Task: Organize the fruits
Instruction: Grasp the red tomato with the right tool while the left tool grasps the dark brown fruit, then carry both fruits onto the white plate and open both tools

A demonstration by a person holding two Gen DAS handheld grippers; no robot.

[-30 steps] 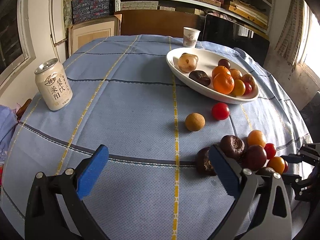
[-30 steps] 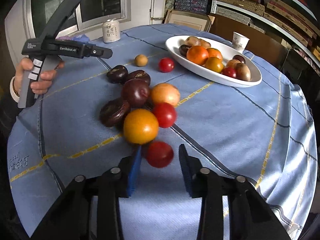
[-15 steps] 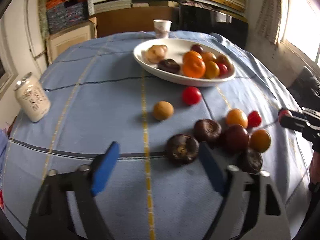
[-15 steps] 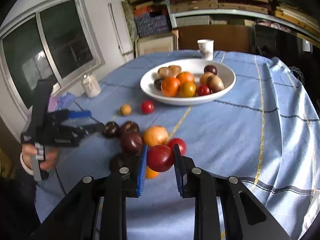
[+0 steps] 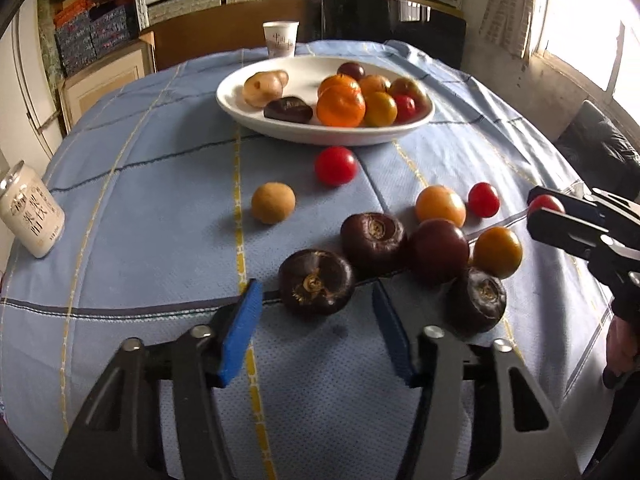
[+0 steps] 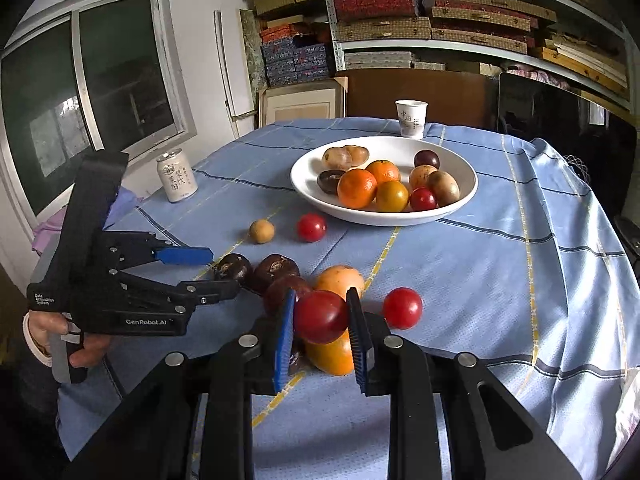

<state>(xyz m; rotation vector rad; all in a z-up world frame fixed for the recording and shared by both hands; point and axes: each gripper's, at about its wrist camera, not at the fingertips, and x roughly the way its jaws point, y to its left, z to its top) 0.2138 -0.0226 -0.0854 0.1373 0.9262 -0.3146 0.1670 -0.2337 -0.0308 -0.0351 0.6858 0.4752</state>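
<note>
Windows show only rightward; right gripper (image 6: 321, 334) clamps tomato (image 6: 320, 316).

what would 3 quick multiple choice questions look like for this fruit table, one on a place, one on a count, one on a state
1. Where is the drink can?
A. in the bowl
B. on the tablecloth beside the window
C. on the shelf

2. How many red tomatoes lie loose on the cloth, not gripped?
A. two
B. five
C. none

3. What is the right gripper doing?
A. open over the bowl
B. shut on a red tomato
C. holding the paper cup

Answers:
1 B, the can stands on the cloth at the window side.
2 A, one near the white bowl, one beside the gripper.
3 B, both blue pads press the tomato's sides.
</note>
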